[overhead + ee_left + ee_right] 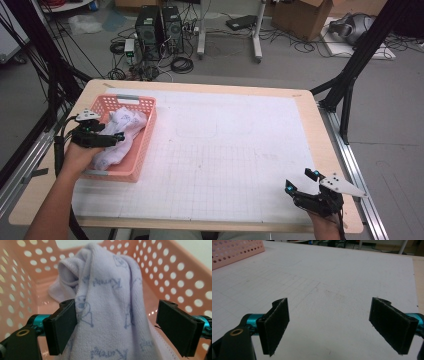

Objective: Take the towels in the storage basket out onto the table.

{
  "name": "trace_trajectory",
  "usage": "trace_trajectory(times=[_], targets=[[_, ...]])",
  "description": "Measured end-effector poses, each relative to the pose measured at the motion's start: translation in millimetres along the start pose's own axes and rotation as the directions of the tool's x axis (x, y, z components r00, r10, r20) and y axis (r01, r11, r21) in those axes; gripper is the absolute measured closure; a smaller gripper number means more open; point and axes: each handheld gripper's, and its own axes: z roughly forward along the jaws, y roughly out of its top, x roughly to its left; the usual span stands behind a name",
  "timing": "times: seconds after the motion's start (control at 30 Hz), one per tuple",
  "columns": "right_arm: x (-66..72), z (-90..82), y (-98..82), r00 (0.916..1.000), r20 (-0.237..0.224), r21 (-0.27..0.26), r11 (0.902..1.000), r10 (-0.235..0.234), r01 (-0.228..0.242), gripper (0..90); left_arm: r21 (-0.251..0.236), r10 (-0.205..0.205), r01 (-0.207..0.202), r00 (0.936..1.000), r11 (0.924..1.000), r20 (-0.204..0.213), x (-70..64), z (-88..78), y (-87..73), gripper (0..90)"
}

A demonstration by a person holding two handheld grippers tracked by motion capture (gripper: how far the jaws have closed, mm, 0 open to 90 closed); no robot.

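A pink perforated basket (145, 131) stands at the table's left, and a crumpled pale lilac cloth (122, 135) with small printed motifs lies in it. My left gripper (119, 137) reaches into the basket, open, its jaws astride a raised fold of the cloth (110, 305). The left pad (65, 325) touches the fabric and the right pad (177, 325) stands clear of it. My right gripper (300, 181) hovers open near the table's front right corner, over the bare white grid mat (332, 285), with nothing between its jaws.
The white grid mat (235, 150) covers most of the wooden table (320, 125). The basket's corner (234, 250) appears far off in the right gripper view. Computer towers (160, 32), cables and cardboard boxes (305, 17) sit on the floor beyond the table.
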Motion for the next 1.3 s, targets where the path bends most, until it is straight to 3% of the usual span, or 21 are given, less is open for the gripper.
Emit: trace_trajectory(times=[0.1, 0.33, 0.43, 0.53, 0.63, 0.77, 0.83, 0.93, 1.1, 1.3], targets=[[1.2, 0.9, -0.1, 1.0, -0.005, 0.007, 1.0, 0.001, -0.001, 15.0, 0.062, -0.009, 0.01, 0.9998, 0.998, -0.018, 2.3, 6.9, -0.2, 17.4], [2.3, 3.0, -0.5, 1.0, -0.006, 0.013, 0.9999, -0.003, 0.003, 15.0, 0.141, -0.037, 0.043, 0.9985, 0.989, -0.041, 7.6, 17.8, -1.1, 15.9], [2.2, 3.5, -1.4, 1.0, -0.007, 0.022, 0.9997, 0.003, -0.003, 15.0, 0.2, -0.06, 0.069, 0.9969, 0.9773, -0.052, 8.6, 24.0, -2.8, 14.7], [2.6, 3.4, -1.4, 1.0, -0.006, 0.018, 0.9998, -0.007, 0.008, 15.0, 0.205, -0.07, 0.077, 0.9966, 0.9758, -0.044, 8.9, 25.9, -3.3, 13.9], [3.2, 4.2, -1.3, 1.0, -0.009, 0.027, 0.9996, -0.002, 0.002, 15.0, 0.23, -0.081, 0.085, 0.9964, 0.9695, -0.027, 9.5, 28.9, -4.2, 13.4], [2.7, 5.8, -1.7, 1.0, -0.007, 0.028, 0.9996, 0.001, -0.001, 15.0, 0.292, -0.087, 0.096, 0.9952, 0.9515, -0.044, 8.2, 34.7, -4.9, 16.1], [2.8, 5.1, -1.1, 1.0, -0.007, 0.022, 0.9998, 0.002, -0.002, 15.1, 0.299, -0.098, 0.109, 0.9939, 0.9481, -0.049, 8.5, 35.5, -4.5, 19.2], [2.9, 3.7, -1.0, 1.0, 0.0, 0.016, 0.9999, 0.004, -0.004, 15.1, 0.299, -0.104, 0.11, 0.9939, 0.9478, -0.037, 8.5, 33.4, -3.4, 27.4], [2.0, 2.7, -1.4, 0.9999, 0.003, 0.013, 0.9999, 0.01, -0.01, 15.1, 0.275, -0.095, 0.098, 0.9952, 0.9564, -0.026, 6.8, 27.4, -1.0, 48.0], [2.0, 0.9, -1.2, 0.9999, 0.007, 0.011, 0.9999, 0.011, -0.011, 15.1, 0.245, -0.09, 0.095, 0.9954, 0.9649, -0.034, 6.3, 23.3, 0.8, 53.5]])
